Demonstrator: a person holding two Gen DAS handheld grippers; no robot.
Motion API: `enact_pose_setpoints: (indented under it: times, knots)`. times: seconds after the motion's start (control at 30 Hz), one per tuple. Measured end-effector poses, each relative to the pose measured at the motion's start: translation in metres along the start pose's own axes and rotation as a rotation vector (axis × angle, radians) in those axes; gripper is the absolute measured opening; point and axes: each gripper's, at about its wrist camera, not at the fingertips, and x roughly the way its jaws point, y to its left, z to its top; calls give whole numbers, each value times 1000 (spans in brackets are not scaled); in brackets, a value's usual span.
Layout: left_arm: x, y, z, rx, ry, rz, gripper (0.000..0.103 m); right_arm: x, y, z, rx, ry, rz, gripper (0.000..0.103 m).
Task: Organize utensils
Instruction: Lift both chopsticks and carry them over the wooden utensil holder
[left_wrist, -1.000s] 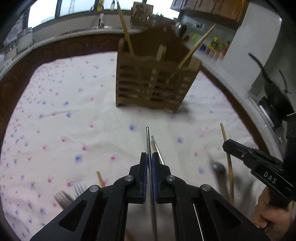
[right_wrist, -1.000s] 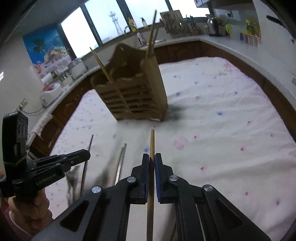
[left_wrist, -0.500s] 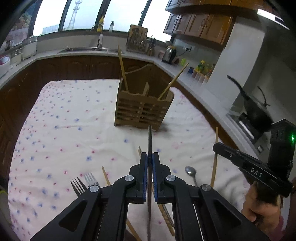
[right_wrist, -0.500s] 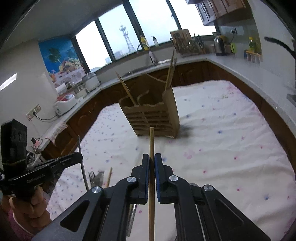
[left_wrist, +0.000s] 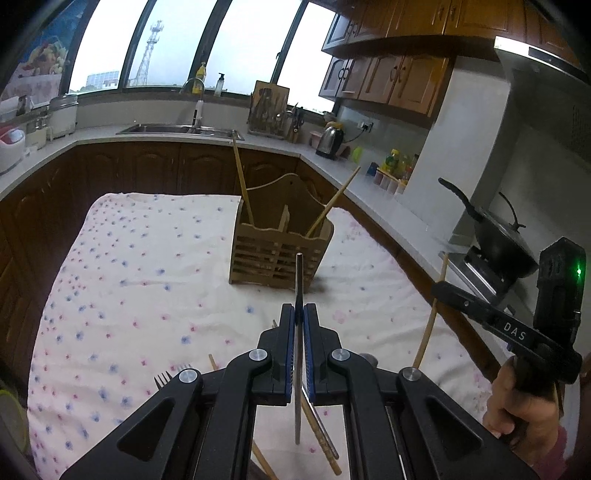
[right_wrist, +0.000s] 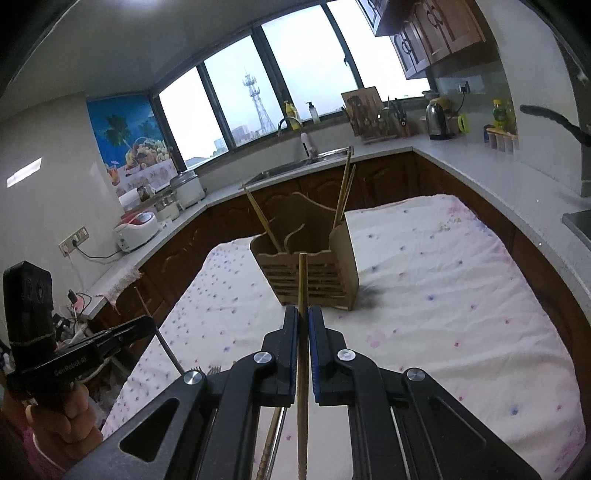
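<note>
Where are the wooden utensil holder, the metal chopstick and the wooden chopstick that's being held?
wooden utensil holder (left_wrist: 275, 258): left wrist view, slatted front wall.
metal chopstick (left_wrist: 299, 280): left wrist view, shaft above the left claw.
wooden chopstick (right_wrist: 303, 280): right wrist view, shaft above the right claw.

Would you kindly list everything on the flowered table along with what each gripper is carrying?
slatted wooden utensil holder: one, tan, mid-table on the white flowered tablecloth
wooden chopsticks in holder: three, tan, leaning out of the compartments
silver forks: two, near table edge
loose chopsticks on cloth: a few, below the left gripper
metal chopstick: one, grey, clamped in left gripper
wooden chopstick: one, tan, clamped in right gripper
</note>
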Motion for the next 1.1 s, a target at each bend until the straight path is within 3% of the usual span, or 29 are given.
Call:
enact_pose_setpoints:
  times: [0.6,1.1]
  knots:
    - [0,12,38,-3,-107,2,3,6,-4,46,5,-124,-16,6]
    - [25,29,97,4,-230,23,3,36,-14,109,25,-279,-31,6]
